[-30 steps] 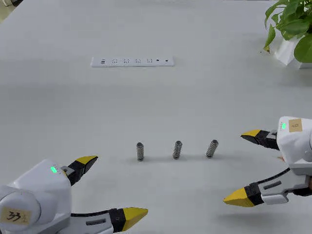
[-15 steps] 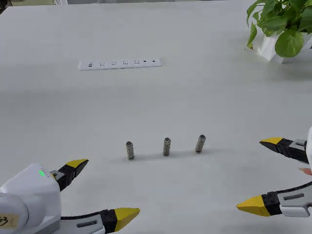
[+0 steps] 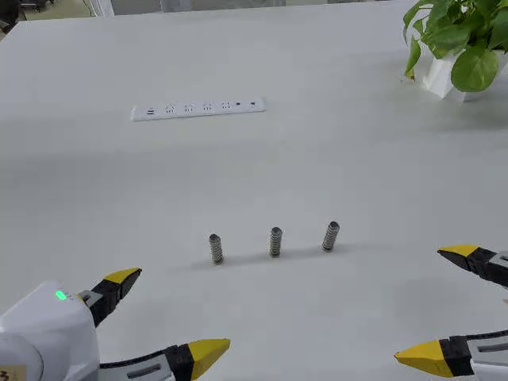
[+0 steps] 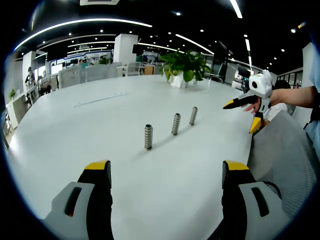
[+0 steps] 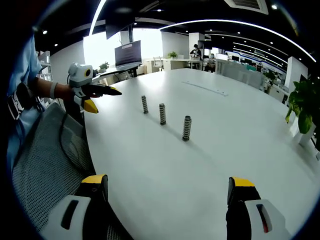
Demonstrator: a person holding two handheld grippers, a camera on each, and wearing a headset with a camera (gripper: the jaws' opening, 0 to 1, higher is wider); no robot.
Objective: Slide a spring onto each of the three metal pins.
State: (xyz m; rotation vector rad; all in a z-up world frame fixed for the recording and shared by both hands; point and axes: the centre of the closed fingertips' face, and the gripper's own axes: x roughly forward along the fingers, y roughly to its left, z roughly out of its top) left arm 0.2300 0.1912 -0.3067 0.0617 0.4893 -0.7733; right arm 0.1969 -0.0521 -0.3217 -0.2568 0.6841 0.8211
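Springs of grey coiled metal (image 3: 275,241), three in a row, stand upright, seemingly sleeving every pin: task looks done; left gripper (image 3: 165,313) and right gripper (image 3: 438,303) gape empty

Bright, even overhead light from ceiling strips (image 4: 100,20). Faint soft shadows beside springs (image 3: 275,241) on table (image 3: 357,143). Gripper views bowed at edges.
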